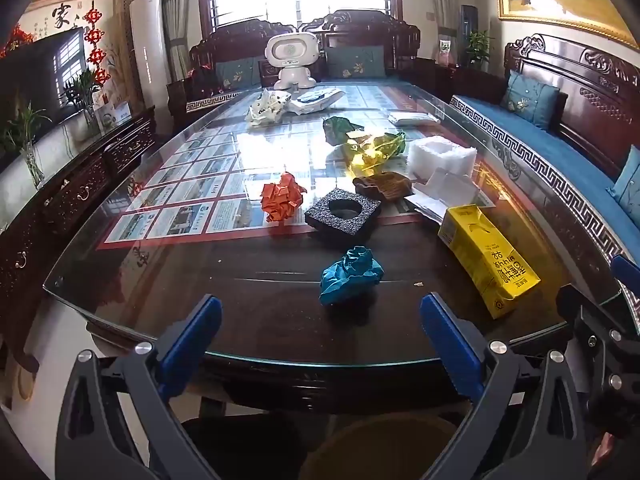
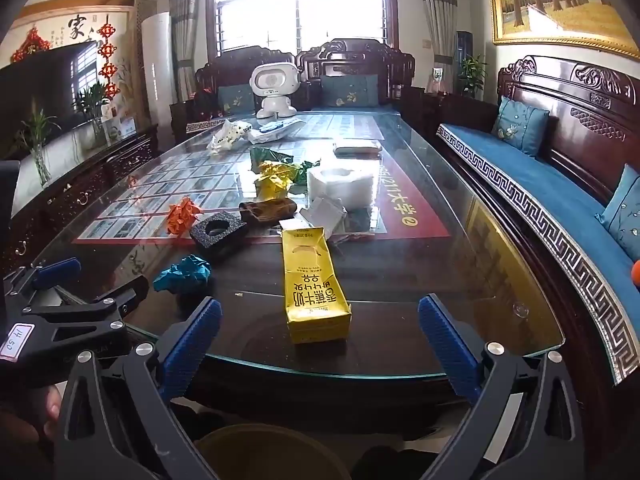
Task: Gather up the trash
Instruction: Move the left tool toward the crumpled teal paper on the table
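Trash lies scattered on a glass-topped dark wood table (image 1: 132, 332). Nearest my left gripper (image 1: 320, 320) is a crumpled blue paper ball (image 1: 350, 276), just beyond its open, empty fingers. Farther back sit a black foam square with a round hole (image 1: 342, 216), an orange paper ball (image 1: 282, 196), yellow-green foil (image 1: 372, 148) and a white foam block (image 1: 442, 158). A yellow carton (image 2: 312, 280) lies flat straight ahead of my right gripper (image 2: 320, 328), which is open and holds nothing. The blue paper ball (image 2: 184, 272) shows at its left, beside the left gripper (image 2: 96, 280).
A white toy robot (image 1: 291, 60) and a white bag (image 1: 266, 106) stand at the table's far end. A blue-cushioned wooden bench (image 2: 540, 184) runs along the right, a low cabinet (image 1: 72, 188) along the left. A round tan rim (image 1: 380, 440) sits below the near table edge.
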`<state>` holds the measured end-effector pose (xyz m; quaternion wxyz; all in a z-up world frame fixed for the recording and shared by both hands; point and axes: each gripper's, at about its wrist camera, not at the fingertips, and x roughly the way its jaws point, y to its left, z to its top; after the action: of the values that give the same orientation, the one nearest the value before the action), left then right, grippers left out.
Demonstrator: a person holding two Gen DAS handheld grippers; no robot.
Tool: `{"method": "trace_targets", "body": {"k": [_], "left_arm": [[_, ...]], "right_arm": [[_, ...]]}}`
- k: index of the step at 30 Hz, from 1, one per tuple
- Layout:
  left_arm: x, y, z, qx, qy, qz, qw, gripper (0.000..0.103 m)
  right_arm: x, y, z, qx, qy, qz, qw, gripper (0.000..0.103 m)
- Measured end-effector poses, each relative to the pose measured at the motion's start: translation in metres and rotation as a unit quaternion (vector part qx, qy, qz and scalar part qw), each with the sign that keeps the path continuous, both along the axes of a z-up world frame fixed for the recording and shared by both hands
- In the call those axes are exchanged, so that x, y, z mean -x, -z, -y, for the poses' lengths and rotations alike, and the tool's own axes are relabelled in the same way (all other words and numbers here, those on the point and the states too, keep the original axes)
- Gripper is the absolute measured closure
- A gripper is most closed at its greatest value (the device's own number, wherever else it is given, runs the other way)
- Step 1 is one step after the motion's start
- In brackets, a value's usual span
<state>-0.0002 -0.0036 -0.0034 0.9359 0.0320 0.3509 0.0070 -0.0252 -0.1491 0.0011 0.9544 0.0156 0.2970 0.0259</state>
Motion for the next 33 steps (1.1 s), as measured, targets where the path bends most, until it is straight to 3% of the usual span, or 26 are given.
{"method": "trace_targets", "body": {"k": [33], "left_arm": [[0.000,-0.001,0.005,-0.015,-0.006,0.001,0.9999,0.004]], "right_arm": [[0.004,0.001,-0.006,0.001,-0.010,0.003,1.000,0.008]]}}
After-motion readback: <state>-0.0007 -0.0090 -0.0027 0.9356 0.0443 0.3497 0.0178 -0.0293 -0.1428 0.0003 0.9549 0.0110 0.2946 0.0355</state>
